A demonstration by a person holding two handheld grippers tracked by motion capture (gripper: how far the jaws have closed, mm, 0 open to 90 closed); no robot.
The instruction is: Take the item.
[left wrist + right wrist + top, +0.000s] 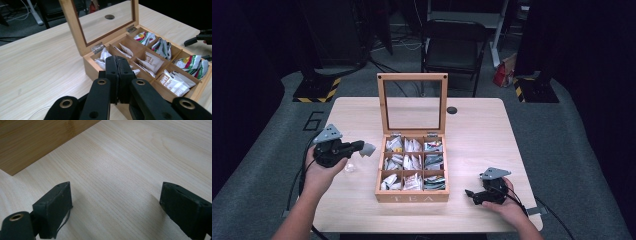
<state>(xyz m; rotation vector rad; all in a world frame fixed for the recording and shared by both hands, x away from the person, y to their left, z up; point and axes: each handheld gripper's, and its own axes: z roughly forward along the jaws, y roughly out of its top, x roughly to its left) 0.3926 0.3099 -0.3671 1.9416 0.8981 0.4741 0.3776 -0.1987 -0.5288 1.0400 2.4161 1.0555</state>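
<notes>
Lab or studio, black curtains [242, 75], floor cables [404, 45], hazard-striped stand bases [318, 90]

A light wooden table [482, 125] stands on grey carpet floor [562, 125]; a black folding chair [454, 47] stands behind it in a dark room.

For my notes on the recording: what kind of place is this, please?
Probably a lab or recording studio, not a home: dark curtains surround one table, hazard-striped stand bases sit on grey floor, and cables trail behind.

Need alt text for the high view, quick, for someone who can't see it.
An open wooden tea box with nine packet-filled compartments sits mid-table. The left claw, shut on a grey packet, hovers beside it; the right claw, open, rests at the right.
</notes>
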